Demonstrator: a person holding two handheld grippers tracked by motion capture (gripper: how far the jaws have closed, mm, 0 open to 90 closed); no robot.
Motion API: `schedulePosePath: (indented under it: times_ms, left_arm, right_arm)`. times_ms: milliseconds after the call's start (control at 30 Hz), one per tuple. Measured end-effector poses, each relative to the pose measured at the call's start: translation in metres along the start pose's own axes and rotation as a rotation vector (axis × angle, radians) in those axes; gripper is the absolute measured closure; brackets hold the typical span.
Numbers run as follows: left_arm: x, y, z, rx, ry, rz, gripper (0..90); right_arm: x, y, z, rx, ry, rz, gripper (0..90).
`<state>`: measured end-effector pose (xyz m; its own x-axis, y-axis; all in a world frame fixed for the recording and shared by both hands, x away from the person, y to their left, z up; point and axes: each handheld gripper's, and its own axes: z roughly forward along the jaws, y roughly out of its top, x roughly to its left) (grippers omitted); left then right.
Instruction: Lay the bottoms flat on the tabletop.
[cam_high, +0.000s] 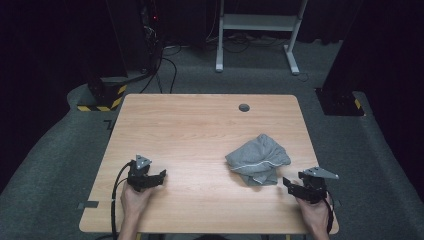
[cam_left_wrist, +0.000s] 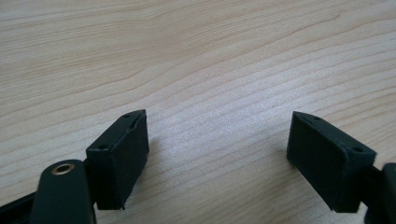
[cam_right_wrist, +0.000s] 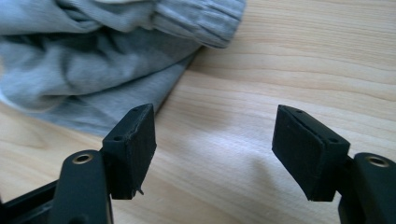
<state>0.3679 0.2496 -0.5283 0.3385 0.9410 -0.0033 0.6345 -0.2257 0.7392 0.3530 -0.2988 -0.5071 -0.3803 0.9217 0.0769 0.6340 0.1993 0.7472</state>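
Grey cloth (cam_high: 258, 164) lies crumpled in a loose heap on the right half of the wooden bench (cam_high: 200, 130), with a pale seam line running across its near side. In the right gripper view the cloth (cam_right_wrist: 93, 60) fills the upper left, a ribbed hem at its top edge, and its near edge lies just beyond the left jaw, though whether they touch cannot be told.

Right tool (cam_high: 300, 184) sits low over the bench near the front right corner, just beside the cloth, held by the person's right hand (cam_high: 316, 212). Its jaws stand wide apart with nothing between them but bare wood (cam_right_wrist: 215, 135).

Left tool (cam_high: 155, 177) rests toward the front left of the bench, well apart from the cloth, gripped by the left hand (cam_high: 134, 200). Its jaws too are spread wide over bare wood grain (cam_left_wrist: 217, 135), holding nothing.

A small dark round grommet (cam_high: 244, 107) sits near the far edge of the bench.
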Motion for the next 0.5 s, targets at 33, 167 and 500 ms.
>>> schedulePosePath:
  times_ms: [33,167,500]
  left_arm:
    - [0.000,0.000,0.000,0.000,0.000,0.000,21.2]
    - [0.000,0.000,0.000,-0.001,0.001,0.001,21.2]
    - [0.000,0.000,0.000,-0.002,0.000,0.008,22.0]
  right_arm:
    - [0.000,0.000,0.000,0.000,0.000,0.000,29.5]
    - [0.007,0.000,-0.001,-0.009,0.025,-0.012,29.8]
    - [0.026,0.005,-0.003,-0.044,0.072,-0.065,29.4]
